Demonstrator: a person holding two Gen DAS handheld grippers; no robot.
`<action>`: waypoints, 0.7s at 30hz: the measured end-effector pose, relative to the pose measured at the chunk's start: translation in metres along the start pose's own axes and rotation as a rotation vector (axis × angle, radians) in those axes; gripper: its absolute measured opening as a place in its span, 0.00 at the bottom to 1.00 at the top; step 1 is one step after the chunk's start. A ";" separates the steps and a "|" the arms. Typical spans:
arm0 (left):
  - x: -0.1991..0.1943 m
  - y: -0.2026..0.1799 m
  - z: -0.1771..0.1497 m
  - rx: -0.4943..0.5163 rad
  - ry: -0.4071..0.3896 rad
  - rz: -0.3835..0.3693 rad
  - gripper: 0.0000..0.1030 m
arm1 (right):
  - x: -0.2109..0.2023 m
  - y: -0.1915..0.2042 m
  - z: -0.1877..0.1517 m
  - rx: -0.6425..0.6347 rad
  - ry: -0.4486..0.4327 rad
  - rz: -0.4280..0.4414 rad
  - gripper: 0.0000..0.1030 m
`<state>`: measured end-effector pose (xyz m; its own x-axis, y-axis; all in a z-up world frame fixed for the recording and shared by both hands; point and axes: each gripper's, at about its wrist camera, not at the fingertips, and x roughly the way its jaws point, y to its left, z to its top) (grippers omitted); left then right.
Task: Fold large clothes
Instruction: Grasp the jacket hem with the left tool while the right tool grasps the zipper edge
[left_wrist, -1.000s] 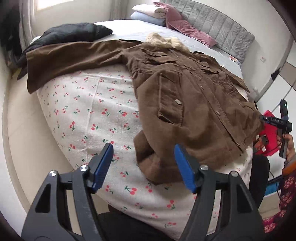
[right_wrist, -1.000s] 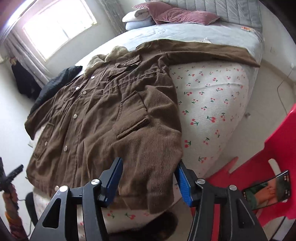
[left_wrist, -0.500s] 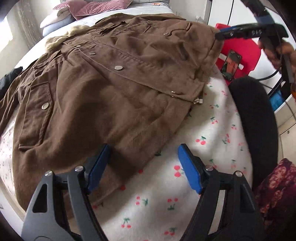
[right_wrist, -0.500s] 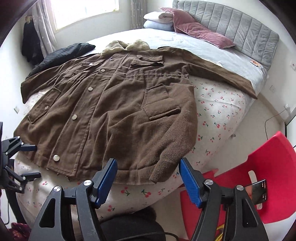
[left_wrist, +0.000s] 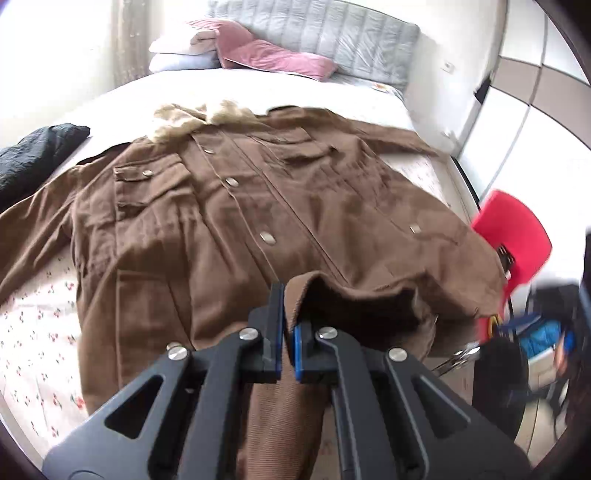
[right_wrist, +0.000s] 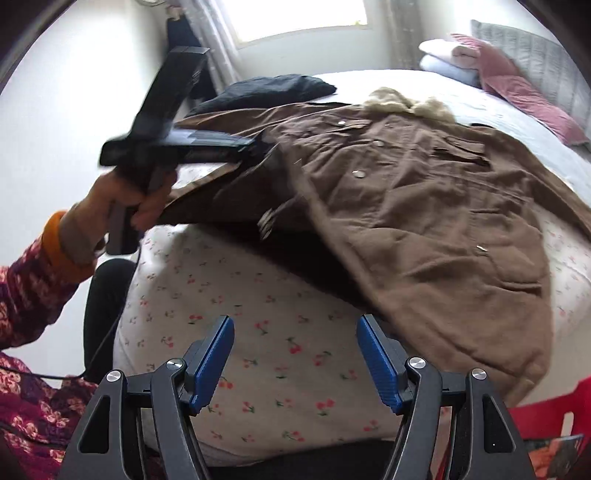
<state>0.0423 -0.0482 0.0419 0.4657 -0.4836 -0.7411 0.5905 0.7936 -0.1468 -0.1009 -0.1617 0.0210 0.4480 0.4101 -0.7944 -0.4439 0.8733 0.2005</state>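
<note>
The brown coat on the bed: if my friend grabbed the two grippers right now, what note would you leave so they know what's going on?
Left gripper: shut on the brown coat's bottom hem, lifting that edge off the bed.
Right gripper: open, empty, above the cherry-print sheet beside the coat.
The coat lies front-up and buttoned, fur collar toward the pillows, sleeves spread out.
Done: one hem grip only; no fold is made.
Left: probably grip the hem with the right gripper too, then fold the coat.
</note>
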 end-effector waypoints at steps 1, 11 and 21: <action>0.004 0.007 0.008 -0.017 -0.006 0.011 0.05 | 0.011 0.007 0.003 -0.032 0.015 0.007 0.68; 0.063 0.059 0.036 -0.075 0.032 0.107 0.07 | 0.119 0.003 0.025 -0.292 0.233 -0.259 0.67; 0.054 0.088 0.047 -0.164 0.004 -0.076 0.29 | 0.128 -0.009 0.093 -0.239 0.093 -0.202 0.06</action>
<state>0.1511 -0.0219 0.0198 0.4211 -0.5428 -0.7266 0.5080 0.8049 -0.3069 0.0325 -0.0921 -0.0295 0.4776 0.1994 -0.8556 -0.5280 0.8436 -0.0981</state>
